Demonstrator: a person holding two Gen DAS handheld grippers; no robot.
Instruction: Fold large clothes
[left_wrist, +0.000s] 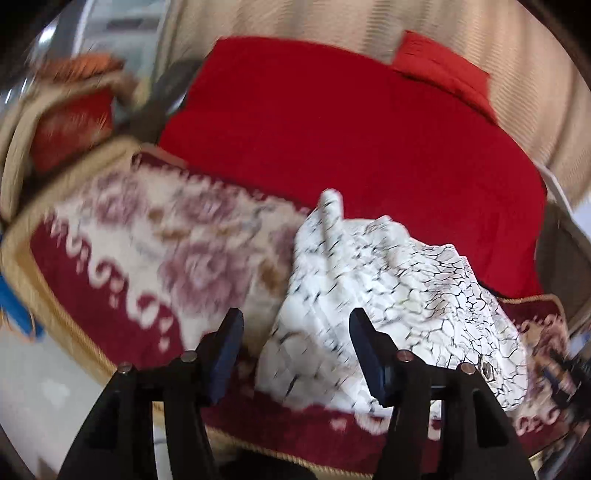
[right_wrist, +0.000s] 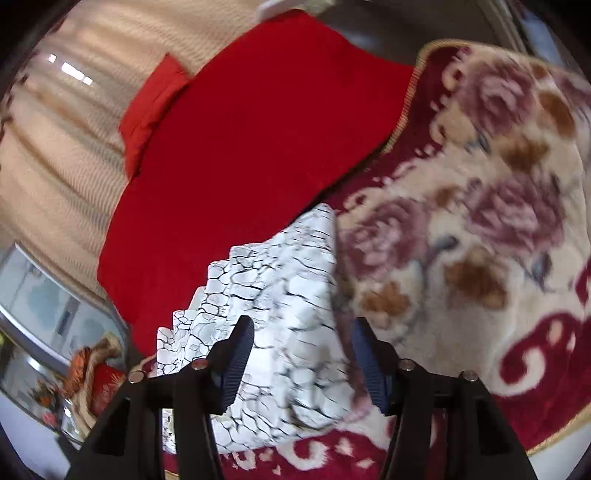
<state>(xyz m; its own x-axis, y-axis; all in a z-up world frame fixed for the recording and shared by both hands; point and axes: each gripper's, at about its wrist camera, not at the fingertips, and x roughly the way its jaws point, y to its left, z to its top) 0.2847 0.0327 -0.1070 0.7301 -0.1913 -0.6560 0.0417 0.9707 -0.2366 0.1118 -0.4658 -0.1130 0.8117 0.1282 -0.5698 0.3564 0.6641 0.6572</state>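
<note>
A white garment with a black crackle print (left_wrist: 402, 295) lies crumpled on a floral maroon and cream blanket (left_wrist: 155, 251). In the left wrist view my left gripper (left_wrist: 295, 332) is open, its fingers either side of the garment's near edge, just above it. In the right wrist view the same garment (right_wrist: 280, 306) lies bunched between the fingers of my right gripper (right_wrist: 301, 339), which is open. The cloth runs under both right fingers; neither gripper pinches it. Both views are motion-blurred.
A plain red cover (left_wrist: 332, 140) (right_wrist: 240, 147) spreads behind the garment, with a red pillow (left_wrist: 439, 66) at the back. Beige striped curtains (right_wrist: 59, 155) hang behind. Orange and red cushions (left_wrist: 74, 110) sit at the far left. A glass surface with clutter (right_wrist: 55, 332) shows at lower left.
</note>
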